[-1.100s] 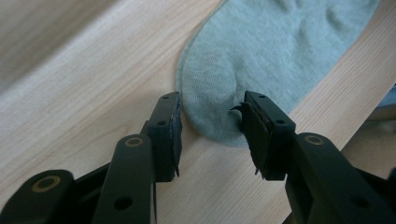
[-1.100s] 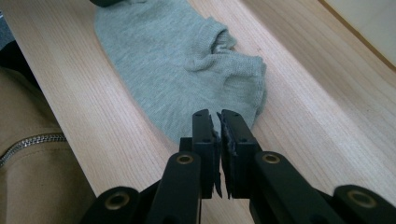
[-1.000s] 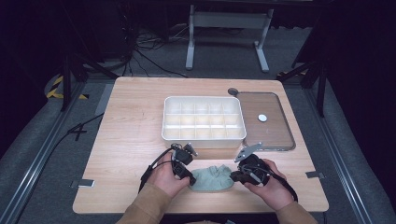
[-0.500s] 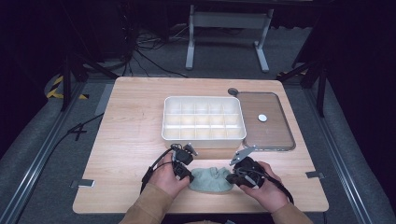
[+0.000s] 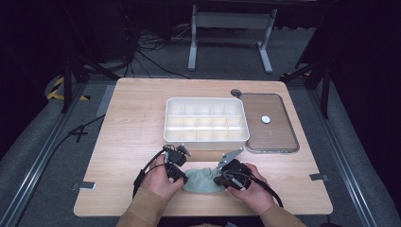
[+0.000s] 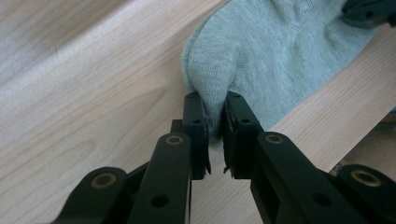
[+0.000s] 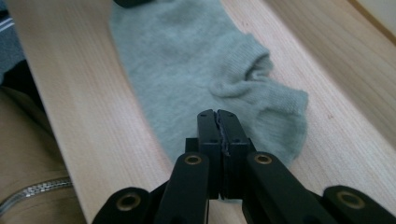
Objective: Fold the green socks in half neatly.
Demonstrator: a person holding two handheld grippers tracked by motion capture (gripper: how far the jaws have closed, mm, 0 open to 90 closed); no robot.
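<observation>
A pale green ankle sock [image 5: 203,180] lies flat near the table's front edge, between both hands. My left gripper [image 5: 181,178] is at its left end. In the left gripper view the jaws of my left gripper [image 6: 215,100] are shut on a pinched fold of the sock [image 6: 275,56]. My right gripper [image 5: 223,179] is at the sock's right end. In the right gripper view the right gripper [image 7: 218,114] has its jaws pressed together over the near edge of the sock [image 7: 187,70], apparently with thin fabric between them; the open cuff lies just to the right.
A white compartment tray [image 5: 206,100] stands behind the hands at mid-table. To its right lies a brown flat tray [image 5: 279,139] with a small white disc [image 5: 265,119] on it. The table's front edge [image 5: 203,212] is close below the sock. A tan sleeve [image 7: 23,158] borders it.
The right hand and its gripper have moved left toward the left gripper, and the sock's right end has come with it. The left hand has barely shifted.
</observation>
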